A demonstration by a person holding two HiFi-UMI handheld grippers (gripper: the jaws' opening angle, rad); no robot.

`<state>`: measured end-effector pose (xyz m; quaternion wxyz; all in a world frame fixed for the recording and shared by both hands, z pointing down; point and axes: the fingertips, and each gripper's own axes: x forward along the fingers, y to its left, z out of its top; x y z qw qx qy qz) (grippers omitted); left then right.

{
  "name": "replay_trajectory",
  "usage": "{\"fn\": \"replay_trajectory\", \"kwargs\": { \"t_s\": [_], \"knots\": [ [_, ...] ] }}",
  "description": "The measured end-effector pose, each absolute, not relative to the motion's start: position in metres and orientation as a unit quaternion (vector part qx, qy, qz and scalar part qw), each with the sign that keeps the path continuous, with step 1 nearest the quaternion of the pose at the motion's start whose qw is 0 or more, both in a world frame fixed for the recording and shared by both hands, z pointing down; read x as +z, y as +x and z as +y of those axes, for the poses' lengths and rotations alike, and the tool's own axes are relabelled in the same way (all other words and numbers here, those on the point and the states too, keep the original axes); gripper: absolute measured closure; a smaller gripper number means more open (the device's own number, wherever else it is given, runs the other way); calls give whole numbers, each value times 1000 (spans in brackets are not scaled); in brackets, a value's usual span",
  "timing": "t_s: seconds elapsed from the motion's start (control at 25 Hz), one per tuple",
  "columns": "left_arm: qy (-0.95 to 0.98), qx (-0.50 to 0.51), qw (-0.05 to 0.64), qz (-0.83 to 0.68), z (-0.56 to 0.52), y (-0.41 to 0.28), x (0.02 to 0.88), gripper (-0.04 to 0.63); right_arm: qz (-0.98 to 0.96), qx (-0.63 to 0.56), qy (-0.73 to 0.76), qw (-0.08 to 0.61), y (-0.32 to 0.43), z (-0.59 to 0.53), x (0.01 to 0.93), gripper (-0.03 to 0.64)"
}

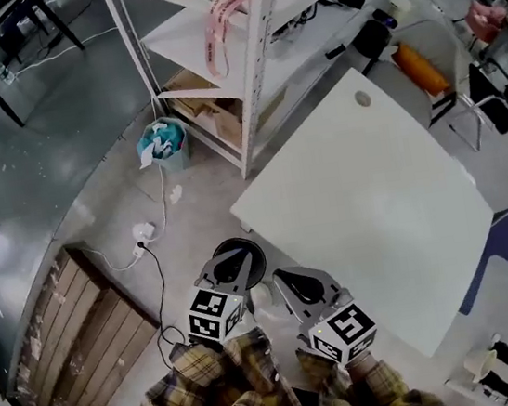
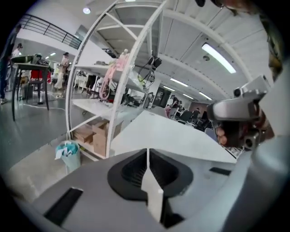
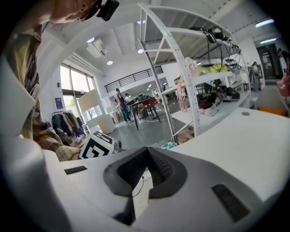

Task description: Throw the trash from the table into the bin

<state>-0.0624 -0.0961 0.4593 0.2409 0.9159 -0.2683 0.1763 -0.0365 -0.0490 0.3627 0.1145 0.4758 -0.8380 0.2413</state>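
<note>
White rectangular counter (image 1: pixel 379 227), seen from above, standing just right of a white metal shelving rack (image 1: pixel 250 76). On the grey floor at the rack's foot, well apart from the counter, stands a small teal plastic bin (image 1: pixel 175 157). It holds crumpled white and teal trash (image 1: pixel 150 154), and a small white scrap (image 1: pixel 175 194) lies on the floor just beside it. A white power strip (image 1: pixel 143 232) with its cable lies nearer the person, next to a brown wooden panel (image 1: pixel 86 343). Both hands, in yellow plaid sleeves (image 1: pixel 218 381), are held close to the chest, side by side off the counter's near left corner. The marker cubes face up and both grippers point forward and slightly down. Left gripper (image 2: pixel 148 153): jaws pressed together, nothing between them. Right gripper (image 3: pixel 146 150): pads meeting at the tips, with floor showing through the gap behind them; it holds nothing.
</note>
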Motion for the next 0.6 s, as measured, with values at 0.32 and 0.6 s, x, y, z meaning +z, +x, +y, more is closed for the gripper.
{"fn": "replay_trajectory", "kwargs": {
  "t_s": [0.32, 0.6],
  "knots": [
    [972, 64, 127, -186, -64, 21, 281, 578, -797, 135, 585, 70, 55, -22, 250, 618],
    [994, 34, 78, -61, -5, 97, 205, 578, -728, 80, 680, 40, 128, 25, 195, 618]
  ]
}}
